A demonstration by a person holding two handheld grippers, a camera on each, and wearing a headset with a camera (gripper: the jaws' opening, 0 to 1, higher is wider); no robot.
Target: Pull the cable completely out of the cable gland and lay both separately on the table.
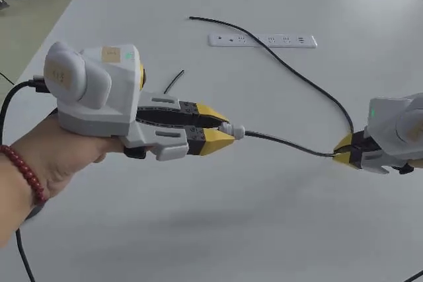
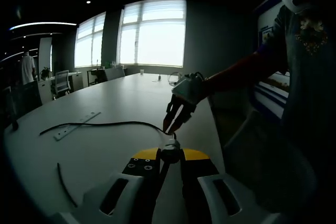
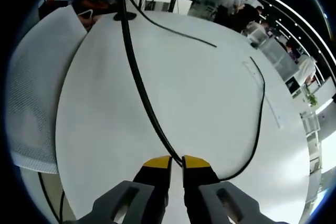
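White surface (image 1: 198,229) spreads under our head view, with a white power strip (image 1: 263,40) lying far across it. We see the left tongs (image 1: 226,133), gripped in a hand (image 1: 59,156), clamped on the small white cable gland (image 1: 236,131) above the surface. A black cable (image 1: 284,142) leaves the gland and runs to the right tongs (image 1: 344,153), which pinch it. Beyond them it arcs back and crosses the power strip.

In the left gripper view we see the gland nipped between the yellow tips, with the right tongs ahead and bright windows (image 2: 152,32) behind.

In the right gripper view the yellow tips sit together on the cable, which stretches up toward the left tongs.
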